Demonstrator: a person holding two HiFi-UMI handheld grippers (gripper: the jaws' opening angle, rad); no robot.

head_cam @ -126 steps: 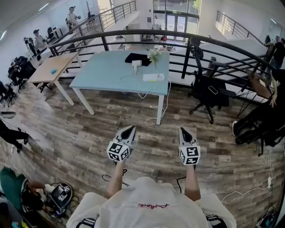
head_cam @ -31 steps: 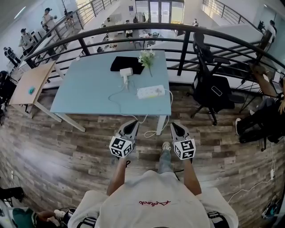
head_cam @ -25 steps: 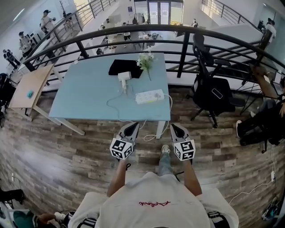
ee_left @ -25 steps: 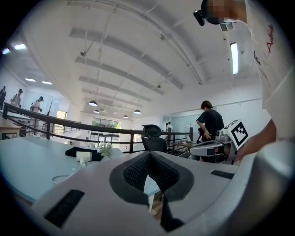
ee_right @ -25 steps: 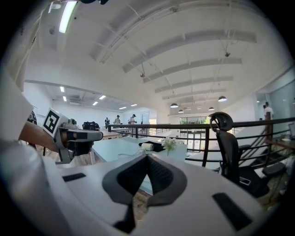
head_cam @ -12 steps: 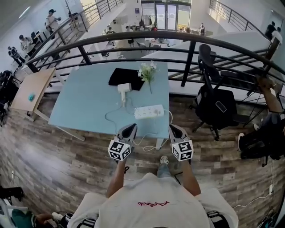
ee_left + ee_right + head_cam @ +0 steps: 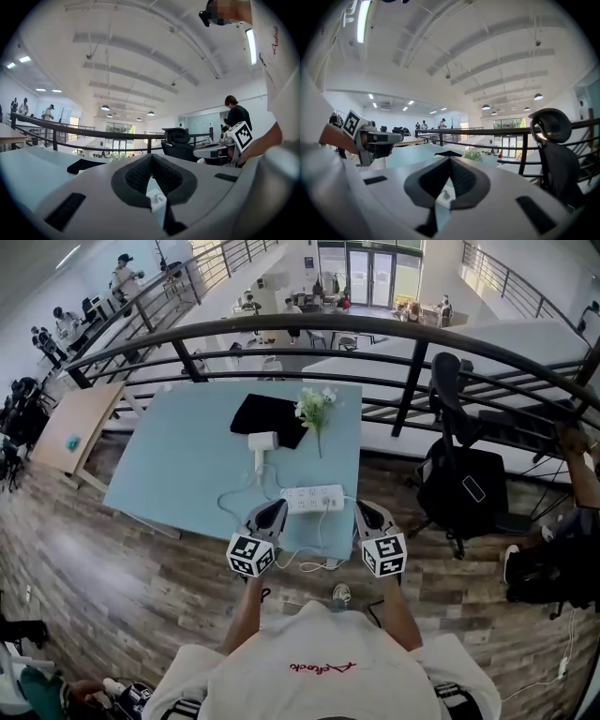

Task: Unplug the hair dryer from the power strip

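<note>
Facing a pale blue worktop point(image 7: 178, 465), a person holds the left tongs point(image 7: 274, 508) and the right tongs point(image 7: 363, 508) side by side over its near edge. Each pair is pressed together, pinching nothing. A white power strip point(image 7: 312, 497) lies on the worktop at twelve o'clock, between them. A white hair dryer point(image 7: 262, 442) lies at eleven o'clock from the strip, its cord looping toward it.

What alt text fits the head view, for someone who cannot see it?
A person holds the left tongs and right tongs, both closed, at the near edge of a blue table bearing a power strip and hair dryer.
</note>
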